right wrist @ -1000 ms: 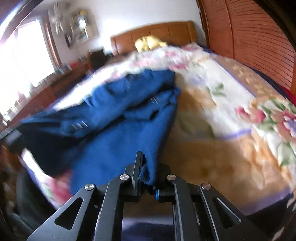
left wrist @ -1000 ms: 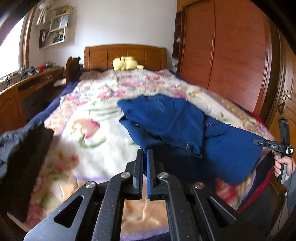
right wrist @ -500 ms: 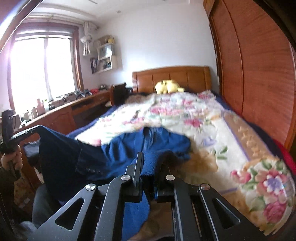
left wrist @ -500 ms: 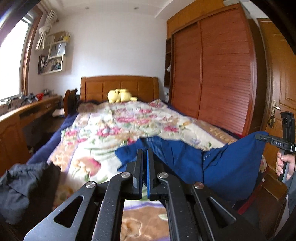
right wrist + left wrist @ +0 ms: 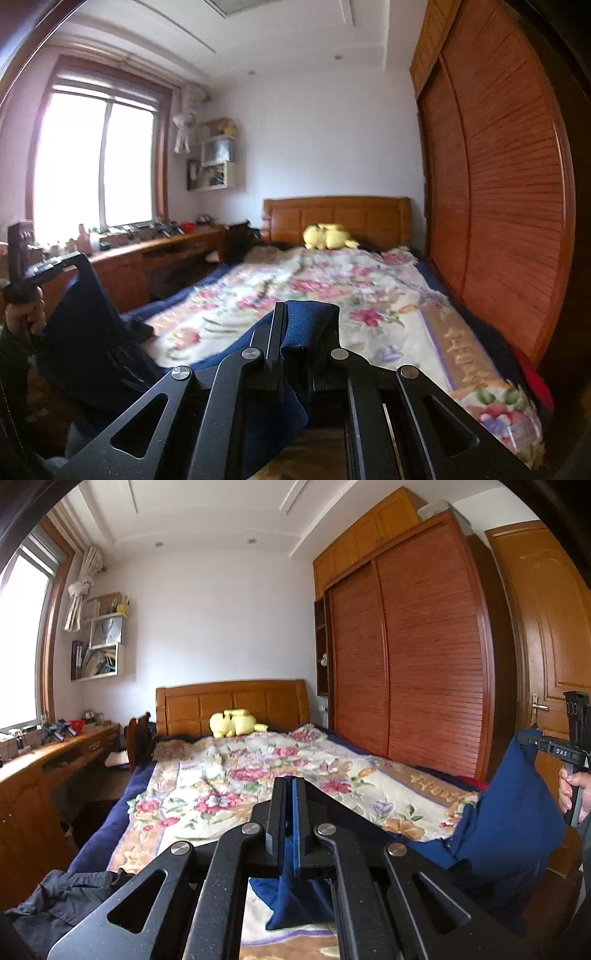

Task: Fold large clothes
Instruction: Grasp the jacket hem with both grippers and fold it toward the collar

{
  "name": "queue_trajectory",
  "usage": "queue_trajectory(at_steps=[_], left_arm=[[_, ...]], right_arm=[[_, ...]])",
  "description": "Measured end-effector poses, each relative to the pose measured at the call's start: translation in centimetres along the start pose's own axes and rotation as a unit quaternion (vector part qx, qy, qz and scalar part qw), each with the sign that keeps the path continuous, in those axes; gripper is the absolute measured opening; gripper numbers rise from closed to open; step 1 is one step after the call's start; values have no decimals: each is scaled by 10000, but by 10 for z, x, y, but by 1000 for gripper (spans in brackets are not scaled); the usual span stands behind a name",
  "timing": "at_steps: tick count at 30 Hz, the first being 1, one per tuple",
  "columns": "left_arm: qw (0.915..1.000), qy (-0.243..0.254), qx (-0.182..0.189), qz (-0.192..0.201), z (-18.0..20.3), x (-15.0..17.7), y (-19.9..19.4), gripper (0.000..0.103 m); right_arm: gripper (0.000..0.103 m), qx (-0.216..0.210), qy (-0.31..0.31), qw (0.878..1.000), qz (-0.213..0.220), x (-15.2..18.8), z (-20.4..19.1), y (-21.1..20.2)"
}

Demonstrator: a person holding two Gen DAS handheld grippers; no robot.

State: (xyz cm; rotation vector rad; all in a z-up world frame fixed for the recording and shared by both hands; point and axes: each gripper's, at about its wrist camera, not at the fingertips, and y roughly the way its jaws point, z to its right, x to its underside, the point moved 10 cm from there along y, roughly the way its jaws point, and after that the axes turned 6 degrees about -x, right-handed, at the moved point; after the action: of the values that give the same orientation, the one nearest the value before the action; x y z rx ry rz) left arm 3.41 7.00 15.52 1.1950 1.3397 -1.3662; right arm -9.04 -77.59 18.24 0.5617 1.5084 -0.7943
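Note:
A large dark blue garment (image 5: 509, 812) hangs stretched between my two grippers above the foot of the bed. My left gripper (image 5: 291, 786) is shut on one edge of it, and a thin blue strip shows between the jaws. In the right wrist view, my right gripper (image 5: 306, 317) is shut on a thicker fold of the garment (image 5: 85, 332). Each gripper appears in the other's view. The right gripper (image 5: 532, 740) is at the far right, held by a hand (image 5: 576, 794). The left gripper (image 5: 66, 262) is at the far left. The garment's lower part drops out of sight below the jaws.
The bed's floral blanket (image 5: 258, 786) stretches ahead to a wooden headboard (image 5: 232, 701) with a yellow plush toy (image 5: 232, 723). A tall wooden wardrobe (image 5: 424, 664) and a door (image 5: 546, 627) stand at the right. A desk (image 5: 48, 757) runs along the left. Dark clothes (image 5: 66, 893) lie at the lower left.
Both grippers have risen and tilted towards level. The blue garment has come up off the blanket and now hangs between them.

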Motion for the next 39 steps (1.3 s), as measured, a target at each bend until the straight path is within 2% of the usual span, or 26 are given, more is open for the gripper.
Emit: queue_trajectory(at_steps=[9, 12, 16, 21, 26, 28, 32, 34, 36, 39], left_arm=[[9952, -223, -273, -915, -17, 87, 129, 3], [9934, -398, -251, -1045, -19, 104, 155, 3], [9923, -498, -283, -1096, -22, 110, 180, 3], [9932, -455, -391, -1001, -37, 90, 217, 3], [9918, -371, -516, -1109, -49, 81, 259, 3], [9903, -388, -473, -1245, -50, 86, 275, 3], [9854, -266, -571, -1583, -45, 113, 296, 3], [9854, -249, -551, -1590, -41, 120, 296, 3], [9857, -177, -447, -1618, -33, 127, 294, 3], [9842, -198, -334, -1729, -23, 135, 288, 10]], right_arm=[[8, 190, 164, 9918, -1255, 80, 33, 132], [8, 272, 130, 9874, -1552, 87, 43, 178], [8, 427, -28, 9836, -1751, 63, 50, 252], [8, 572, -350, 9834, -1687, 38, 49, 322], [8, 1036, -289, 9806, -1637, 25, 69, 380], [8, 1213, -159, 9774, -1722, 35, 77, 396], [8, 1121, -78, 9721, -2061, 71, 71, 431], [8, 1056, -147, 9681, -2269, 89, 66, 444], [10, 1066, -229, 9635, -2444, 104, 61, 447], [18, 1096, -259, 9592, -2594, 112, 60, 444]])
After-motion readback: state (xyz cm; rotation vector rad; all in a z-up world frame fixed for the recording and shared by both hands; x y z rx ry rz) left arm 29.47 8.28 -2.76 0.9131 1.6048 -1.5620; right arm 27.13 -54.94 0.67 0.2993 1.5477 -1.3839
